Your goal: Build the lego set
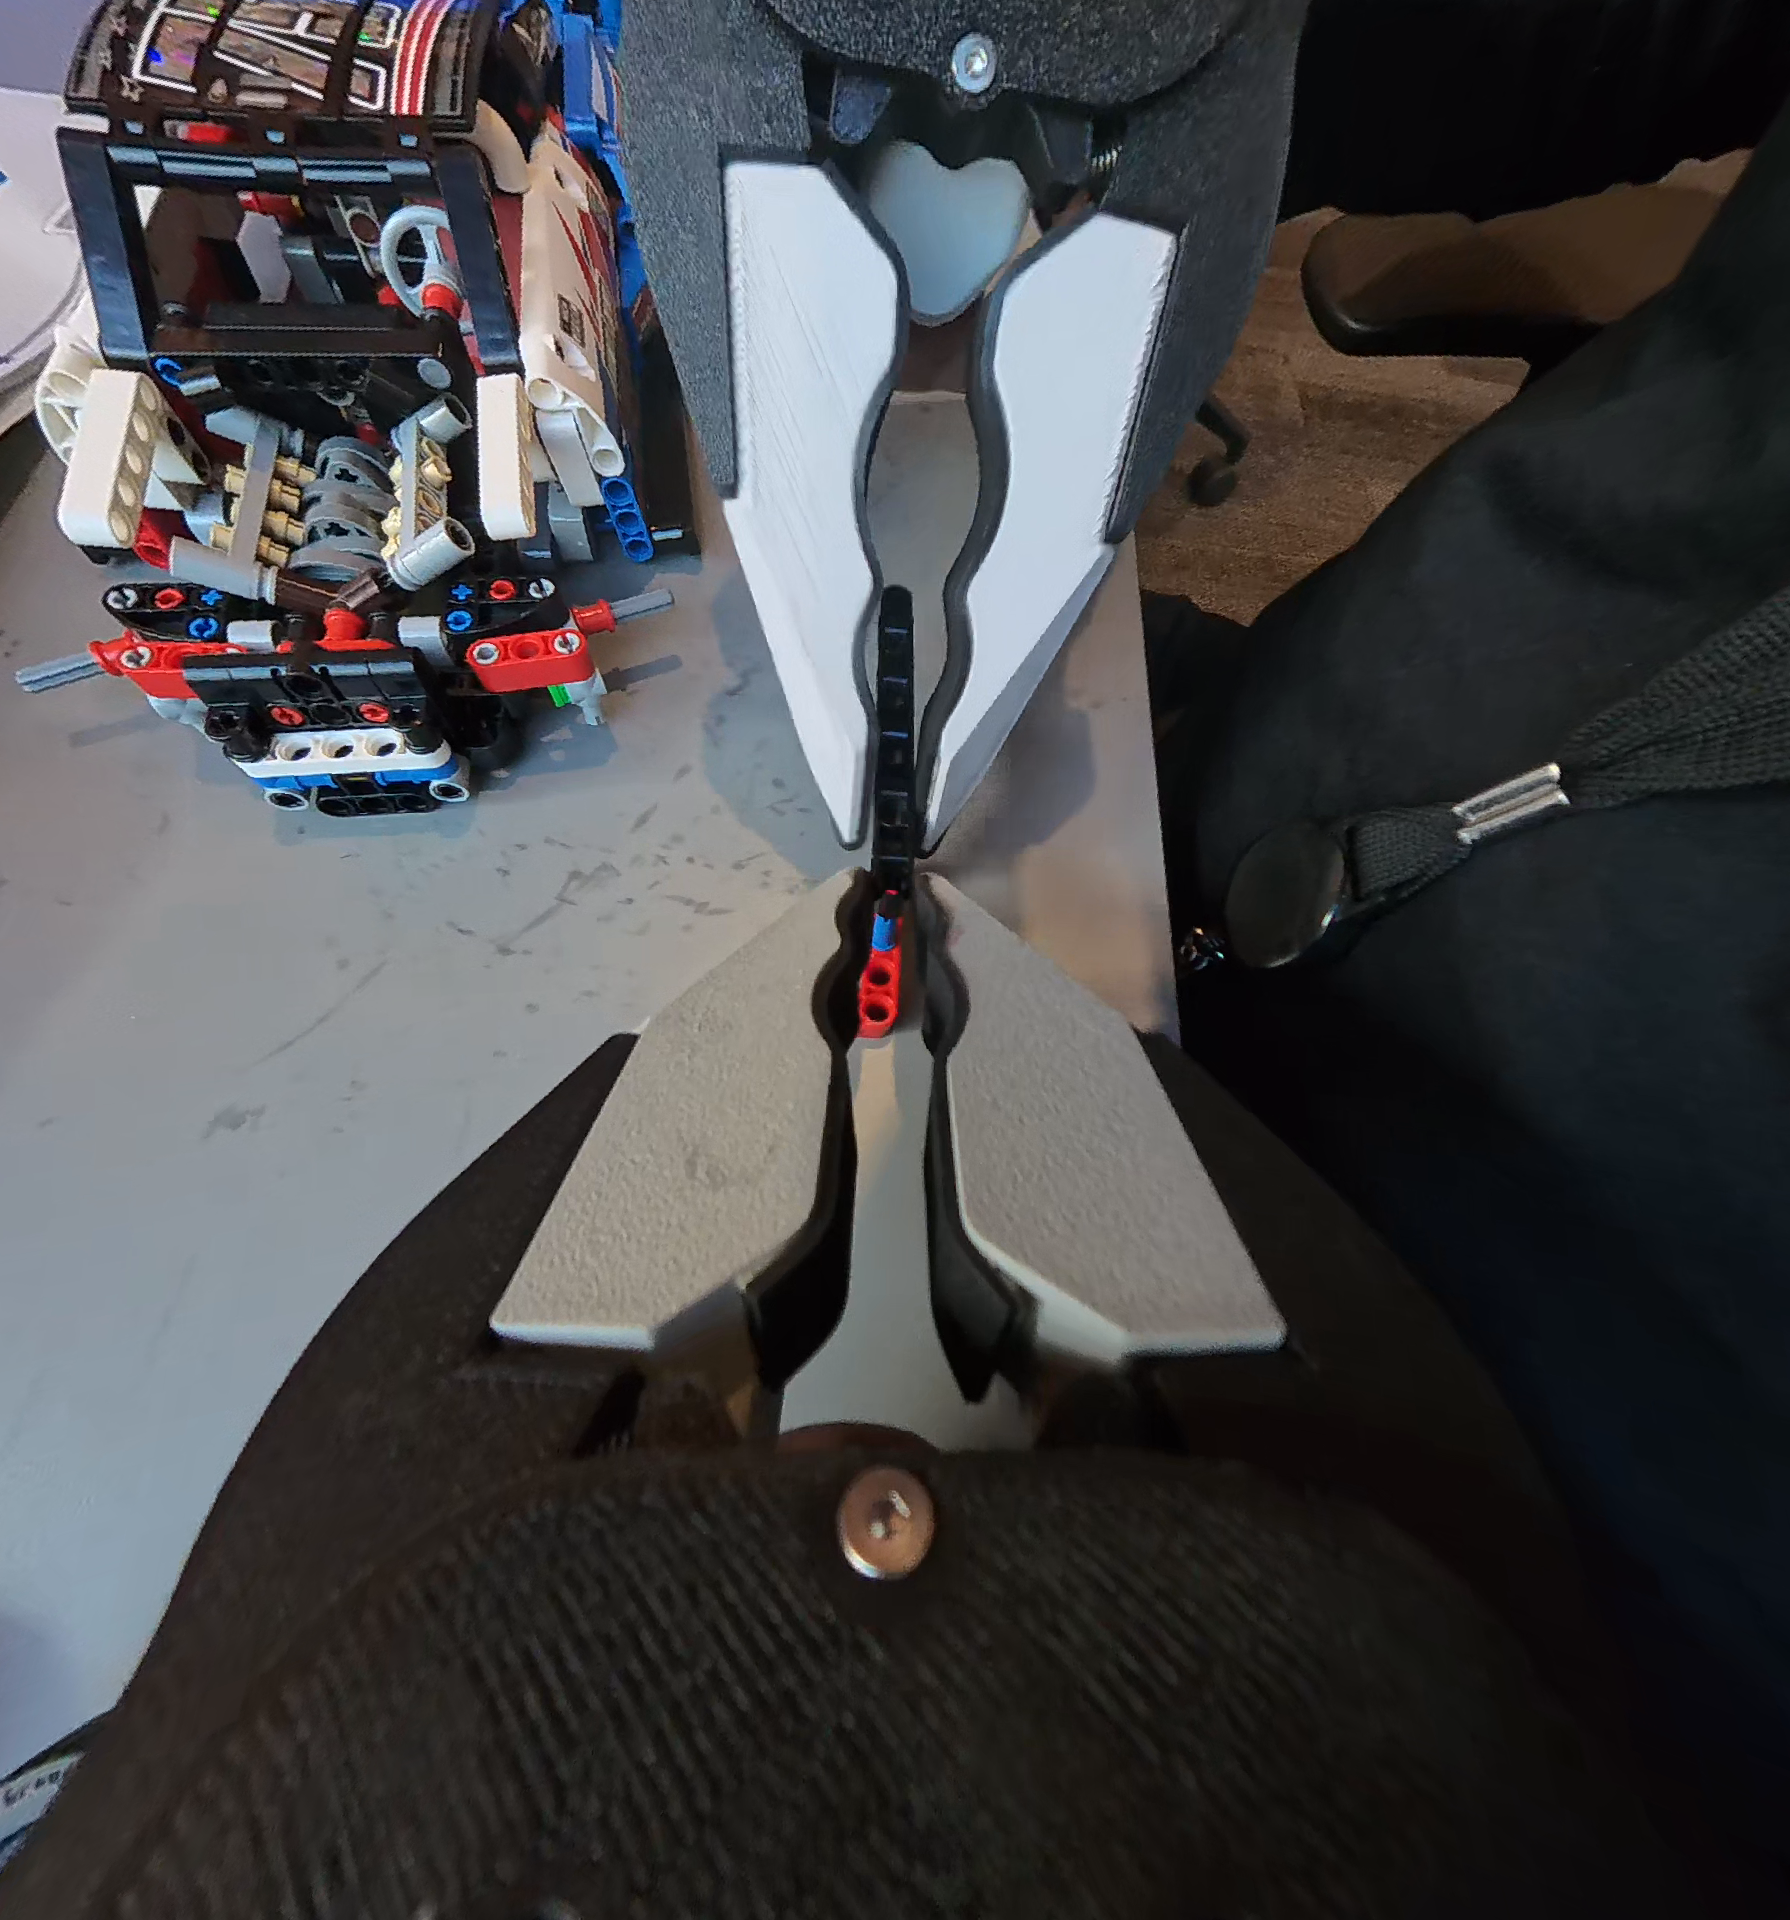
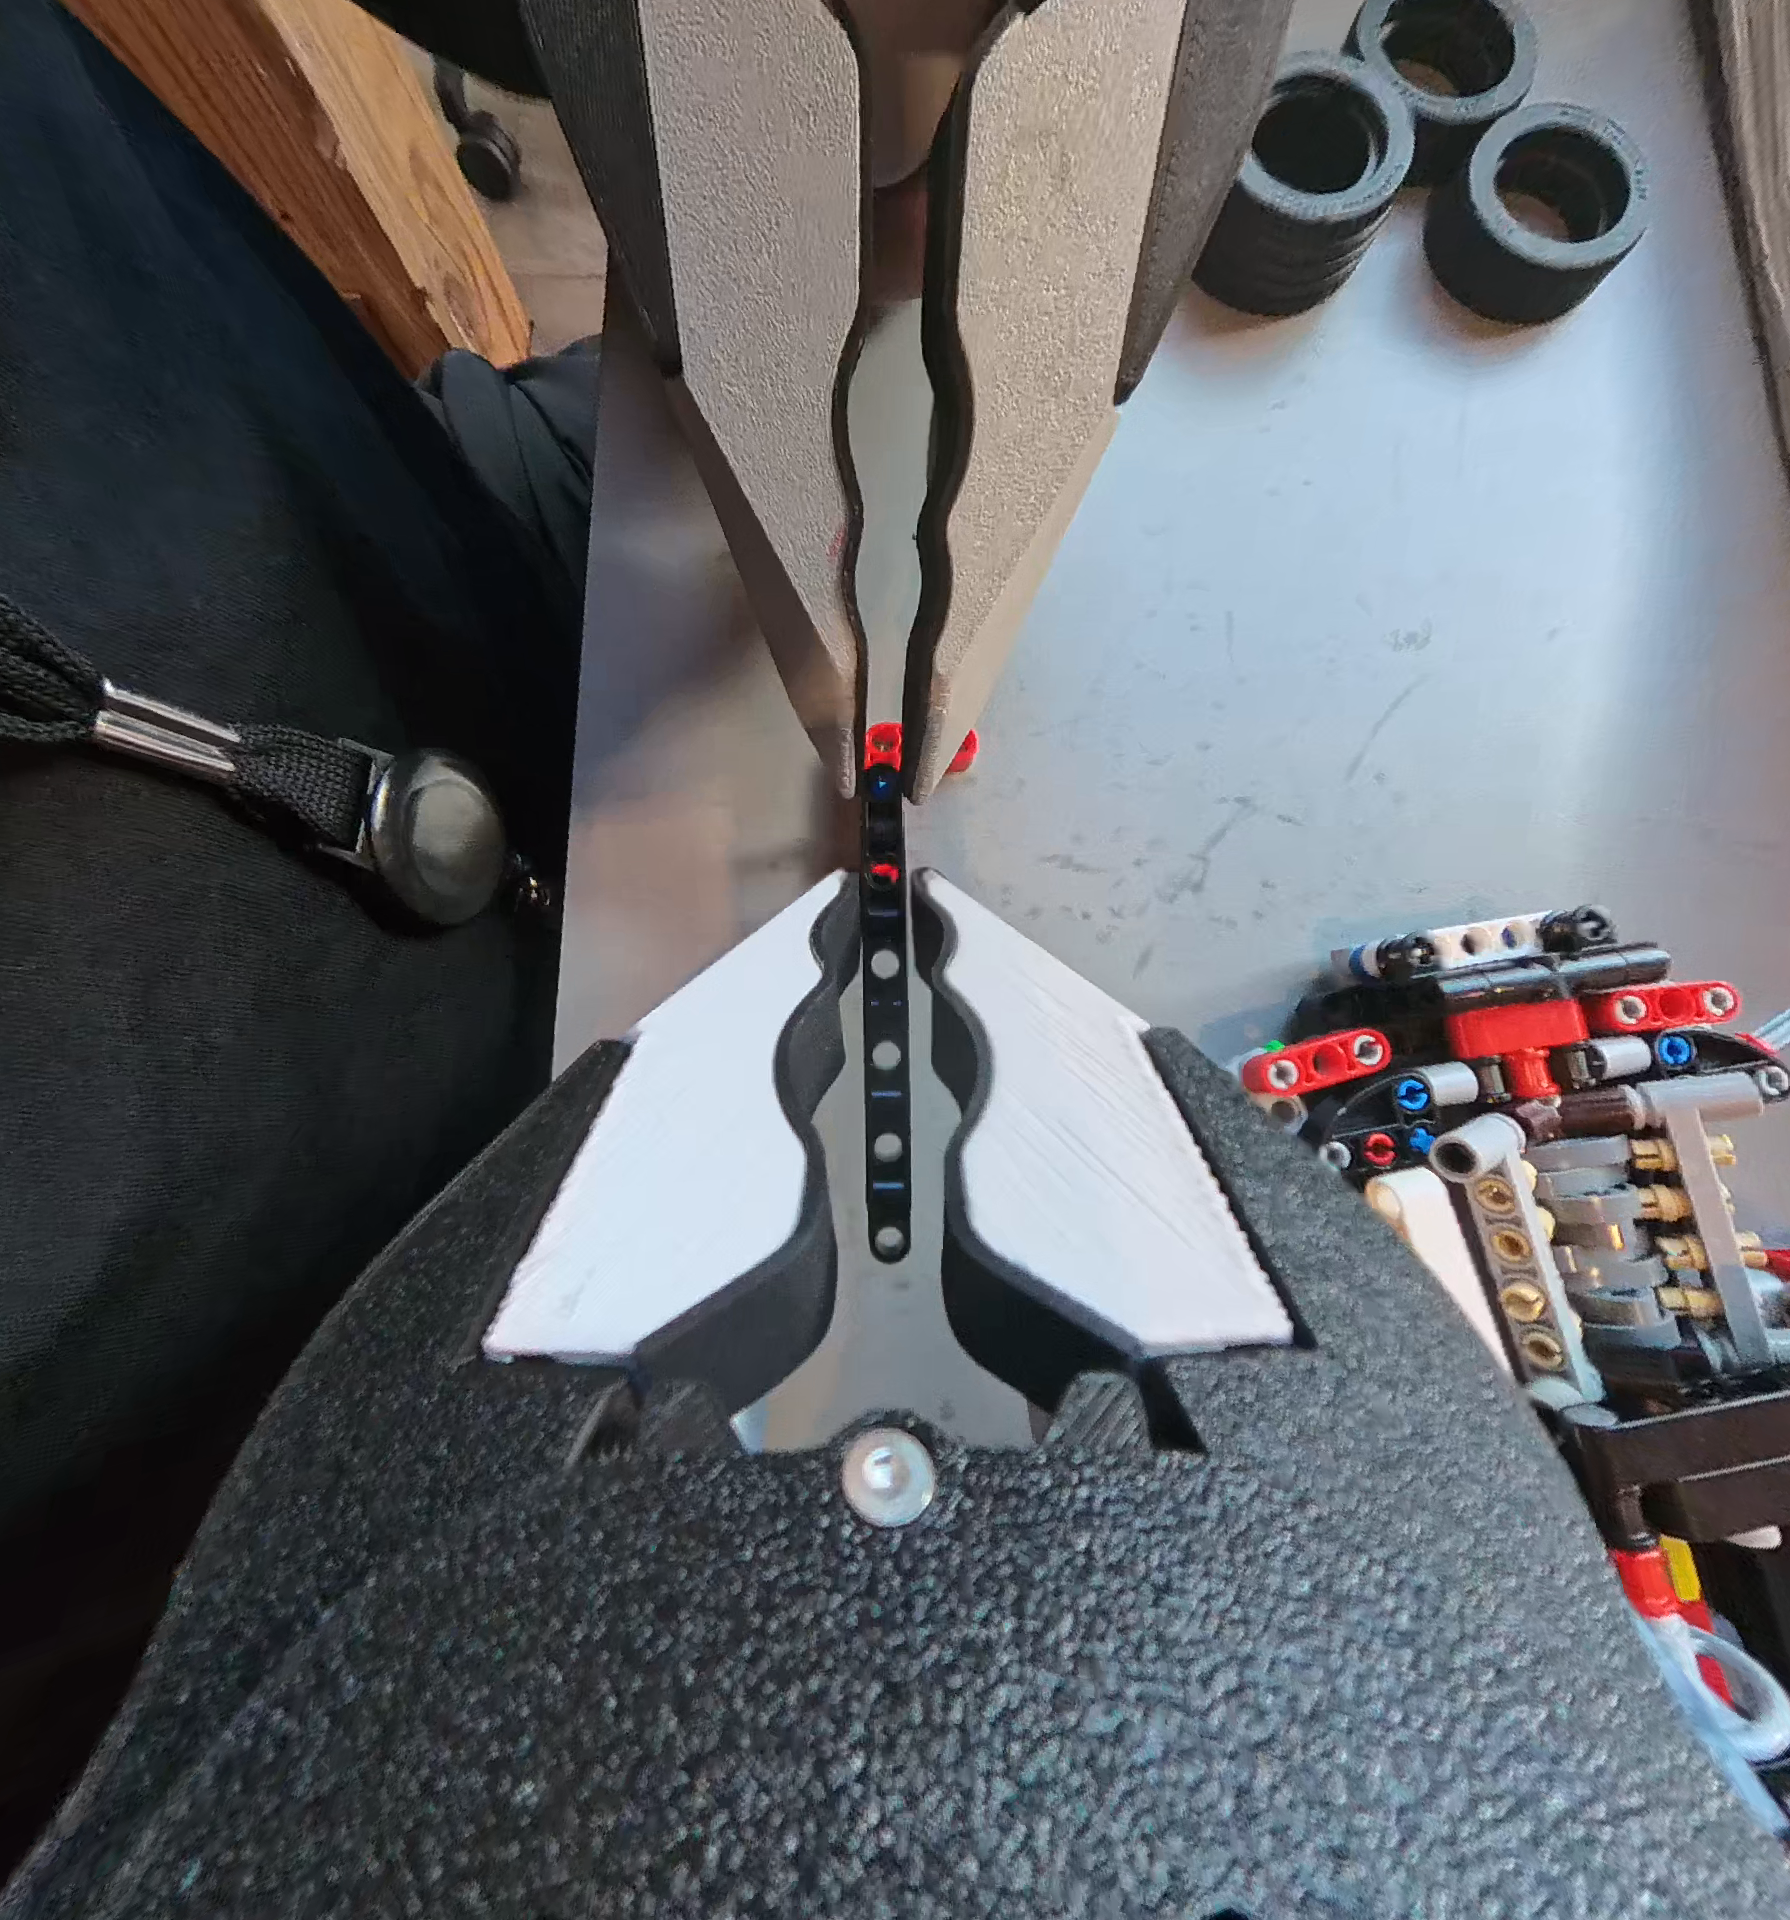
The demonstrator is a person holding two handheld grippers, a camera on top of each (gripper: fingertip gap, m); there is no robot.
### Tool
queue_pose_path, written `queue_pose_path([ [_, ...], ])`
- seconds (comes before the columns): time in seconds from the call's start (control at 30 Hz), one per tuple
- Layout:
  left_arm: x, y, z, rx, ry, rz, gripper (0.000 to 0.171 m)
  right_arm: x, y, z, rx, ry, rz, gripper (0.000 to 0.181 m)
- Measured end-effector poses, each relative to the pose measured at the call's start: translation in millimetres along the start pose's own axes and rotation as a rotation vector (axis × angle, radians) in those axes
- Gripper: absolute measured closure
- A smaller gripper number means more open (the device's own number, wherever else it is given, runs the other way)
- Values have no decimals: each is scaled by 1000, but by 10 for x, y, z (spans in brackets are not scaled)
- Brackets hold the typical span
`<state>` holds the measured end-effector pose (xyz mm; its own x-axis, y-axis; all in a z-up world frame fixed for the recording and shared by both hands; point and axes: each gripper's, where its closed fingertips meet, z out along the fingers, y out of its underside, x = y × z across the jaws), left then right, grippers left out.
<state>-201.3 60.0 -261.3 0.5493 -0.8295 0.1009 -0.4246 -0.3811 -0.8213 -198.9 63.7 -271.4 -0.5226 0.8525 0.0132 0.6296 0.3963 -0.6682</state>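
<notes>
The left gripper pinched a short red holed beam; the right gripper clamped a long thin black holed beam, tip to tip, above the scuffed grey table.

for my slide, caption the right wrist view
Right gripper and left gripper pinch a black beam from opposite ends, beside the car.

Grey scuffed tabletop, glare on surface. Beyond edge, brown carpet-like floor with castor chair base, maybe office chair. Wooden post beside table.
</notes>
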Motion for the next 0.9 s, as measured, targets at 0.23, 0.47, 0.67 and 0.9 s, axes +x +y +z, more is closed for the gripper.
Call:
queue_pose_path([
  [0.23, -4, 6, -11, 1, 3, 9, 167, -4, -139, 6, 81, -7, -1, 173],
  [0.47, -16, 10, -24, 1, 2, -19, 168, 13, -142, 21, 58, 6, -37, 174],
  [0.67, 2, 229, -38, -114, -25, 15, 153, 17, -137, 20, -3, 11, -74, 174],
  [0.9, -48, 235, 11, -133, -57, 30, 167, 38, -127, 9, -103, 0, -100, 174],
])
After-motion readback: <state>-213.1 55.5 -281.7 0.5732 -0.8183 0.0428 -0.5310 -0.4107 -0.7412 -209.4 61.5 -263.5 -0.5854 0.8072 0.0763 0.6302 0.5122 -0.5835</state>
